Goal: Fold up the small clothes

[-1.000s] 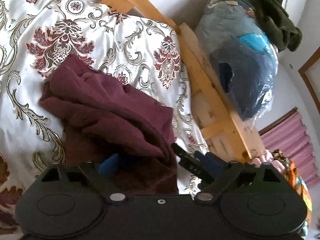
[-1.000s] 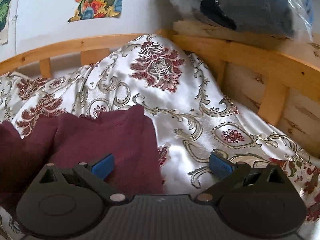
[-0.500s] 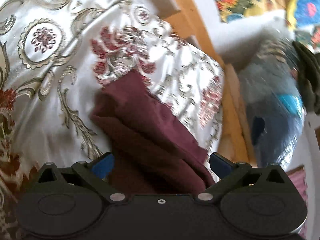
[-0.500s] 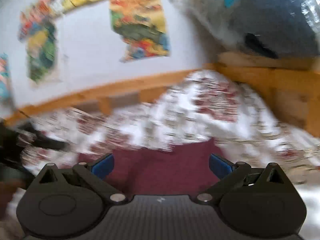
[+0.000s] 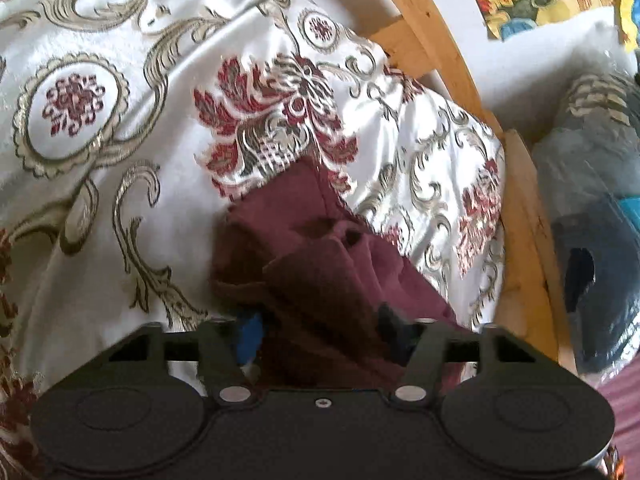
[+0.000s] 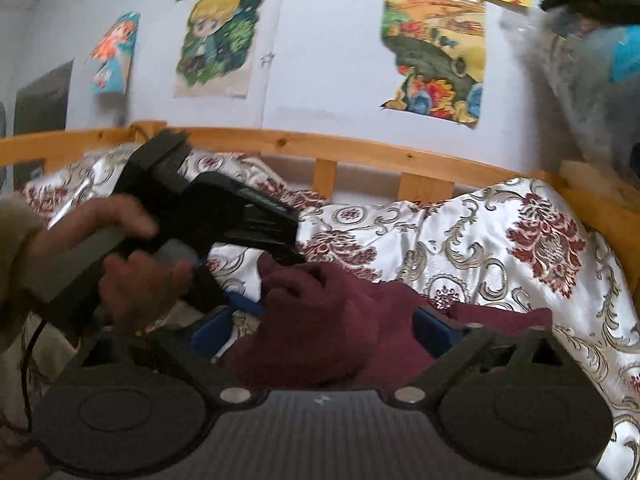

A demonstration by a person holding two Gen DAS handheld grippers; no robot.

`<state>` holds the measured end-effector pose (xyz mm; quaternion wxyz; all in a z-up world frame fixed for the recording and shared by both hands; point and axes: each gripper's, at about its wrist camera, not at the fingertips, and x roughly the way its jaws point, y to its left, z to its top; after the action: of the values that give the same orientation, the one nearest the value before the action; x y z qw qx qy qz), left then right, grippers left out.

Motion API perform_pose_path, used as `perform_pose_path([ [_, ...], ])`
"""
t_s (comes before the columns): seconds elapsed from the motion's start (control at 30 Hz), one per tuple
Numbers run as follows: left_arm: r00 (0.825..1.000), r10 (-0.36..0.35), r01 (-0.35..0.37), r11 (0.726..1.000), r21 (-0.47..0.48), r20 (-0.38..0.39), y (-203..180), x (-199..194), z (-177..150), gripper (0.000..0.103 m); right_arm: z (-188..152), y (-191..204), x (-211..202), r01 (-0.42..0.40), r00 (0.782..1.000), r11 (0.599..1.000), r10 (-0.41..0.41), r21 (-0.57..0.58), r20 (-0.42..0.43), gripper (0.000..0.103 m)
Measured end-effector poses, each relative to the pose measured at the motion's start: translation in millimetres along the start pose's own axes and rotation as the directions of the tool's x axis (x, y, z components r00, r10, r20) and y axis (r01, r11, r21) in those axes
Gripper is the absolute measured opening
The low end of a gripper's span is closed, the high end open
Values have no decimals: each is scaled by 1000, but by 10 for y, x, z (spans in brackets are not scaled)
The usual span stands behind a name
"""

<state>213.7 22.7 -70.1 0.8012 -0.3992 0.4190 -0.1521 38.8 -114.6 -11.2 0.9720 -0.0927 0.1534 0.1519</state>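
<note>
maroon garment (image 5: 320, 264) lower centre: soft, light, bunches; take hems. left gripper (image 5: 324, 332) jaws closing around a fold, right gripper (image 6: 320, 328) wide, narrowing.

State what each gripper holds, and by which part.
Neither has a firm hold yet. Both are closing around the bunched maroon garment: the left gripper at its near edge, the right gripper around its raised middle.

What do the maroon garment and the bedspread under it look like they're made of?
Maroon garment: apparently a soft matte knit or fleece; it bunches in thick, dull folds with no shine. Bedspread: looks like glossy satin-type woven fabric; white ground catches highlights, with raised-looking gold scrolls and red flowers, possibly brocade.
</note>
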Motion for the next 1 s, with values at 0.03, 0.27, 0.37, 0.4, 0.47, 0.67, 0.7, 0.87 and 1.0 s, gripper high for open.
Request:
perform_pose_path([
  [0.03,1000,6,-6,1000,-4,11,-11,-6,11,42,-14,34,-18,10,1000,1000,-10,0,-4,92],
  [0.27,999,33,-37,992,117,34,-290,-18,56,14,9,63,45,64,997,996,-61,54,-53,57],
  [0.37,998,1,-17,967,253,65,-637,-54,32,13,12,-7,-78,69,996,985,-58,159,-71,36],
  [0.4,997,-18,-4,951,308,69,-778,-56,13,13,14,-47,-132,72,996,979,-58,192,-74,34],
  [0.47,997,-56,32,922,385,51,-1023,-8,-44,13,-13,-132,-242,93,994,963,-73,255,-85,31],
  [0.67,987,-105,149,890,431,-125,-1488,496,-325,12,-166,-371,-492,164,984,882,-116,443,-134,29],
  [0.7,983,-95,155,885,440,-156,-1540,596,-380,13,-194,-400,-506,179,981,869,-124,461,-147,30],
  [0.87,966,-36,157,867,473,-255,-1659,873,-556,29,-297,-552,-488,213,973,819,-124,533,-197,40],
  [1.0,947,-85,213,889,406,-311,-1618,820,-494,64,-371,-636,-488,209,973,788,-106,579,-207,60],
])
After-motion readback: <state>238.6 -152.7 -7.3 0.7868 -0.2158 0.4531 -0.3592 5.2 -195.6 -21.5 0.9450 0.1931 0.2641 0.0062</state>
